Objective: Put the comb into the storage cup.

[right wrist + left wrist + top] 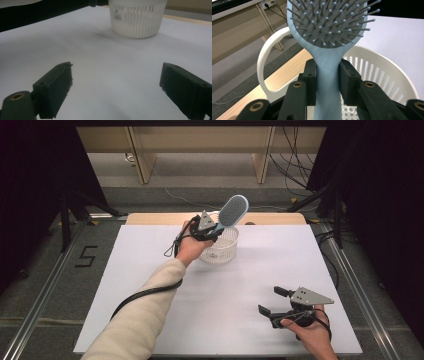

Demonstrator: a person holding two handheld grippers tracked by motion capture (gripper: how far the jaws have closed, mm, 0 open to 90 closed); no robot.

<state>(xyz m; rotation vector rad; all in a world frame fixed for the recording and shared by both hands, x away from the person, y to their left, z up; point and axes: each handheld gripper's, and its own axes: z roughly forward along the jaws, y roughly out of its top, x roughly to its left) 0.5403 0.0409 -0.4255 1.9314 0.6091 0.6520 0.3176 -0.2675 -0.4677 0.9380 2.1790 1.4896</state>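
Note:
A light-blue hairbrush (233, 211) with grey bristles stands tilted over a white slotted basket (223, 251) at the back of the white table. My left gripper (216, 229) is shut on the brush's handle (327, 75), both pads pressing its sides, just above the basket's rim (384, 60). The basket's white bail handle (265, 53) arcs up on the left of the left gripper view. My right gripper (271, 301) rests near the table's front right, open with nothing between its jaws (115, 85). It faces the basket (137, 18) across the white surface.
The white table sheet (150, 270) has a wooden edge (160, 218) at the back. Black stands and cables (295, 165) stand on the floor behind and beside the table. A wooden bench (200, 145) is farther back.

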